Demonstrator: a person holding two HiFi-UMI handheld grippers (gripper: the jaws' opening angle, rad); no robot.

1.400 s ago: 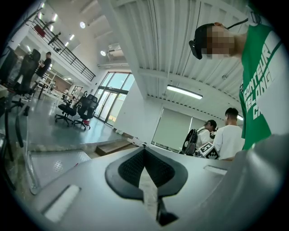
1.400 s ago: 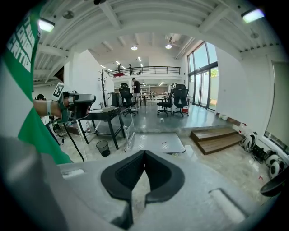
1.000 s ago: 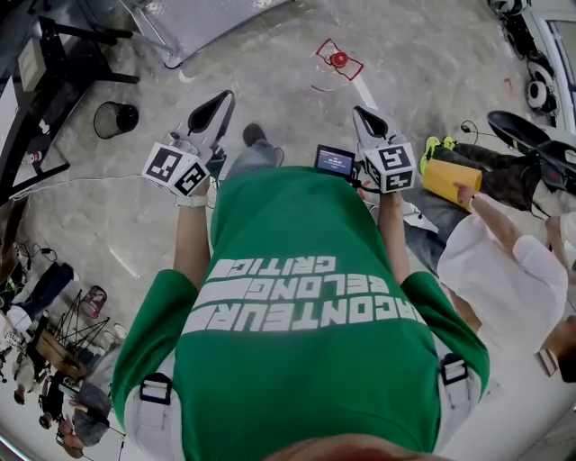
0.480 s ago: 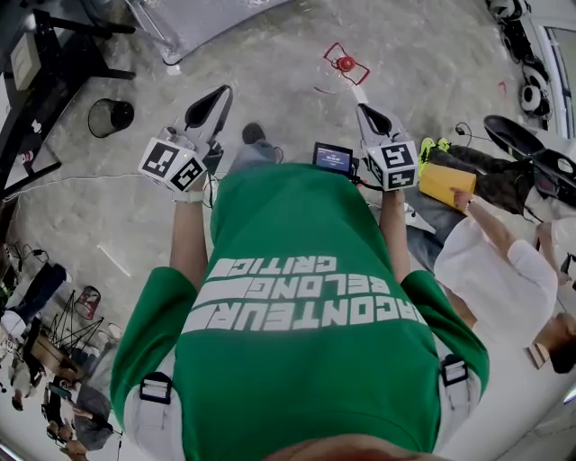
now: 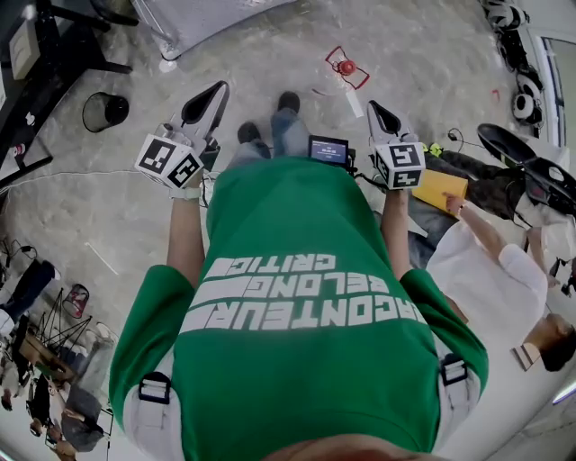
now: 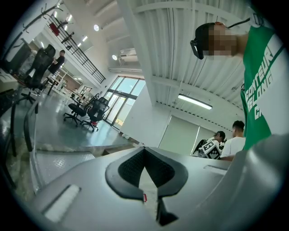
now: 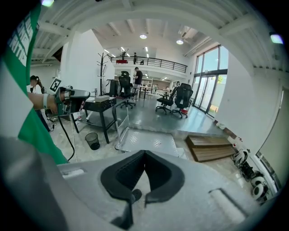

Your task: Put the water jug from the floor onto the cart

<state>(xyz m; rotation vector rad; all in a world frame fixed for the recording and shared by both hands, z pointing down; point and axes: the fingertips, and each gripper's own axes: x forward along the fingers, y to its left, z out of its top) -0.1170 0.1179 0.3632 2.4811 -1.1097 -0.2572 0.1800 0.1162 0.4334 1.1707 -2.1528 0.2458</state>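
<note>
No water jug shows in any view. The silver platform cart [image 5: 202, 20] stands on the floor ahead at the top of the head view. In the right gripper view the cart [image 7: 149, 140] lies ahead and below, with its handle rail upright at the left. My left gripper [image 5: 217, 89] is held out level at chest height. Its jaws [image 6: 144, 151] are shut with nothing between them. My right gripper [image 5: 374, 108] tilts down toward the floor, and its jaws [image 7: 144, 153] are also shut and empty. Both grippers are well short of the cart.
A black waste bin [image 5: 104, 110] stands left of the cart, beside a black desk [image 5: 40, 54]. A red wire-framed object [image 5: 345, 66] lies on the floor ahead. A seated person with a yellow folder [image 5: 438, 187] is close on the right. Wooden boards [image 7: 212, 146] lie right of the cart.
The wearer has stepped forward and both feet now show. The floor items have slid down the head view. The left gripper drifted slightly left, the right slightly right and up. Both stayed shut.
</note>
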